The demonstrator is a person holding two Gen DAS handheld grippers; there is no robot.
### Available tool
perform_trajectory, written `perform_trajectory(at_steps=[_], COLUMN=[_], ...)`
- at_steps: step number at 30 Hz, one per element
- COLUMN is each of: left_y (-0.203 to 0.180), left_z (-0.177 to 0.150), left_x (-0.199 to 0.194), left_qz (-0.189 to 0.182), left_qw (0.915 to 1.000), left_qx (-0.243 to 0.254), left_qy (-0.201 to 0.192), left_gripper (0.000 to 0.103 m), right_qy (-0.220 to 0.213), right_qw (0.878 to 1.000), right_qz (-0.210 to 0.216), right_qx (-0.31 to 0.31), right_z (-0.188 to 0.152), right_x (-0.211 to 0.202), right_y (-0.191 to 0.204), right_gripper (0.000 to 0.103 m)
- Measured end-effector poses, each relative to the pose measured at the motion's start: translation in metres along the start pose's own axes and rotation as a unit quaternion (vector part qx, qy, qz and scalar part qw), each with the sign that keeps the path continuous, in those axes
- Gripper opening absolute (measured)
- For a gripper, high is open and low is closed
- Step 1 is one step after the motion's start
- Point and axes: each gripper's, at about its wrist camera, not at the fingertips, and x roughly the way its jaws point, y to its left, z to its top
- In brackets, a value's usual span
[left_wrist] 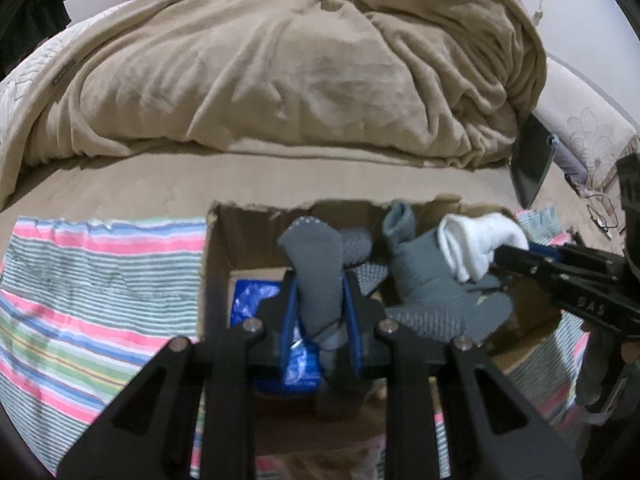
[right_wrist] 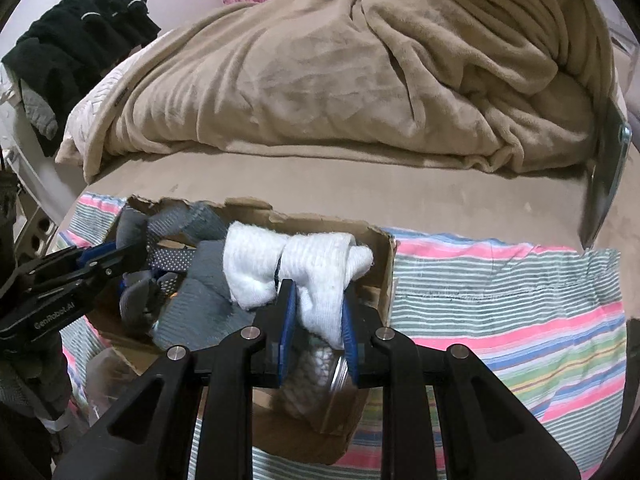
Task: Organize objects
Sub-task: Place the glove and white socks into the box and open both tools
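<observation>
A torn cardboard box (left_wrist: 218, 256) sits on a striped cloth on the bed, holding several grey socks (left_wrist: 424, 276). My left gripper (left_wrist: 318, 284) is shut on a grey dotted sock (left_wrist: 316, 256), held over the box. My right gripper (right_wrist: 316, 292) is shut on a white knotted sock (right_wrist: 296, 264) above the box's right side (right_wrist: 382, 268). The right gripper also shows in the left wrist view (left_wrist: 500, 256) with the white sock (left_wrist: 476, 240). The left gripper shows in the right wrist view (right_wrist: 120, 256).
A striped cloth (left_wrist: 92, 280) (right_wrist: 512, 300) covers the near bed. A bunched tan blanket (left_wrist: 300, 68) lies behind. A blue packet (left_wrist: 252, 296) and a clear bag of pellets (right_wrist: 320, 368) sit in the box. A dark tablet (left_wrist: 532, 160) and glasses (left_wrist: 604, 212) are at right. Black clothes (right_wrist: 76, 28) hang at left.
</observation>
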Motion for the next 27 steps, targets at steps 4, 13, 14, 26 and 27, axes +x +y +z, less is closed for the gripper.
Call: perform_trajectory(at_steps=[4, 13, 14, 26, 27], left_y=[-0.002, 0.001, 0.002, 0.014, 0.015], left_z=[-0.003, 0.000, 0.000, -0.010, -0.011], left_x=[0.008, 0.003, 0.001, -0.040, -0.045], left_qz=[0.014, 0.024, 0.025, 0.004, 0.003], left_qw=[0.9998, 0.9996, 0.9996, 0.9992, 0.9990], left_qx=[0.011, 0.001, -0.001, -0.041, -0.044], left_qy=[0.006, 0.015, 0.015, 0.000, -0.002], left_gripper=[0.024, 0.035, 0.035, 0.060, 0.062], right_qy=[0.000, 0.002, 0.001, -0.020, -0.022], right_qw=[1.000, 1.000, 1.000, 1.000, 1.000], right_qz=[-0.006, 0.002, 0.002, 0.013, 0.014], right_qx=[-0.005, 0.001, 0.000, -0.011, -0.011], right_z=[0.001, 0.000, 0.000, -0.006, -0.006], right_x=[0.001, 0.000, -0.001, -0.035, -0.038], right_y=[0.002, 0.003, 0.004, 0.029, 0.031], right_gripper=[0.024, 0.034, 0.037, 0.065, 0.065])
